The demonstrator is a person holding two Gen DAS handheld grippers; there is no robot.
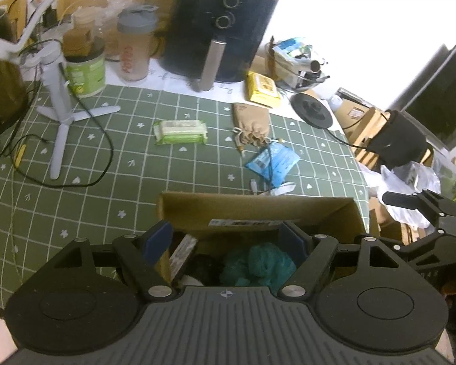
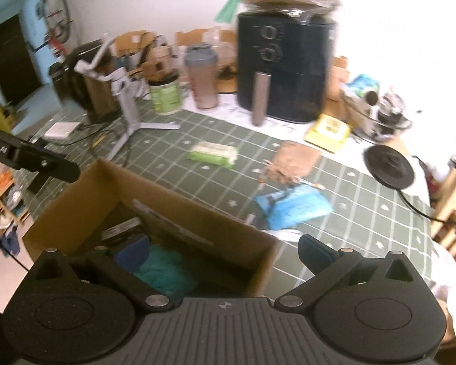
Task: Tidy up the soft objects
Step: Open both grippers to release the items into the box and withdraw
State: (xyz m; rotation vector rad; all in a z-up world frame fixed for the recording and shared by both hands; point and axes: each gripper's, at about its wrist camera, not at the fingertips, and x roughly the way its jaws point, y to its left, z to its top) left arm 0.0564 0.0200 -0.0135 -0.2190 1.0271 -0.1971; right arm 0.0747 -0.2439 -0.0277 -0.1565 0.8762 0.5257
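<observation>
The teal sponge [image 1: 260, 263] lay inside the cardboard box [image 1: 258, 205], already stowed. Three soft items remained on the green tablecloth [image 1: 106, 182]: a wipes pack [image 1: 180, 132], a brown pouch [image 1: 251, 126] and a blue packet [image 1: 273, 161]. All appeared light, yielding and somewhat slippery; the middle of each body seemed the soundest hold. The left gripper [image 1: 226, 237] and right gripper [image 2: 225, 251] both stood released over the box, holding nothing.

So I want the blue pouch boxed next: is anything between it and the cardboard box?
Partly. A black cable lies across the blue pouch, and white connectors sit on the cloth between the pouch and the cardboard box. The box's open top is clear; the right gripper is open and empty.
</observation>
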